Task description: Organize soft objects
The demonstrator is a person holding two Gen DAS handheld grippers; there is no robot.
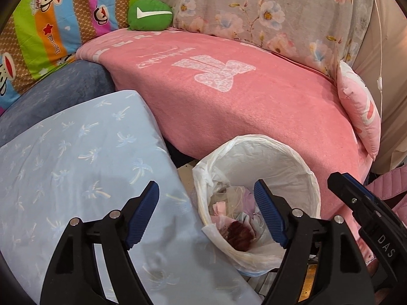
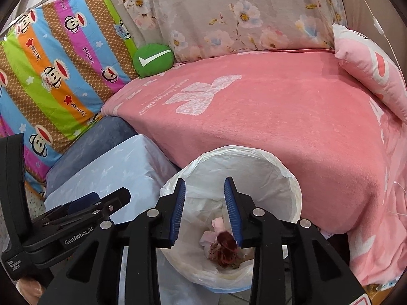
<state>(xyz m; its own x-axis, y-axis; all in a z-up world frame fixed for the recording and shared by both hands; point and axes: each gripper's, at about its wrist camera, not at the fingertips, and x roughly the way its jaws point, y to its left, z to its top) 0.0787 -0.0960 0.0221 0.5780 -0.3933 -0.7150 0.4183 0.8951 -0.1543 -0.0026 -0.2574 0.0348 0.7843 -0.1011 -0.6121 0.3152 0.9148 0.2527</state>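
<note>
A bin lined with a white bag (image 1: 285,150) (image 2: 254,160) stands on the floor against the bed. Inside lie a dark red soft thing (image 1: 240,233) (image 2: 226,247) and pale pink cloths. My left gripper (image 1: 206,188) hangs open and wide over the bin's left rim and a light blue palm-print pillow (image 1: 76,157) (image 2: 122,167), holding nothing. My right gripper (image 2: 204,181) is open directly above the bin, nothing between its pads. A green round cushion with a white tick (image 1: 150,14) (image 2: 152,59) rests at the bed's far corner. A pink pillow (image 1: 361,106) (image 2: 374,68) leans at the right.
A pink blanket (image 1: 229,96) (image 2: 279,117) covers the bed. A striped monkey-print quilt (image 1: 51,20) (image 2: 56,71) and floral fabric (image 1: 254,7) (image 2: 229,12) stand behind it. A blue-grey cushion (image 1: 63,86) (image 2: 96,142) lies under the light blue pillow. A thin white cord (image 1: 379,50) hangs at right.
</note>
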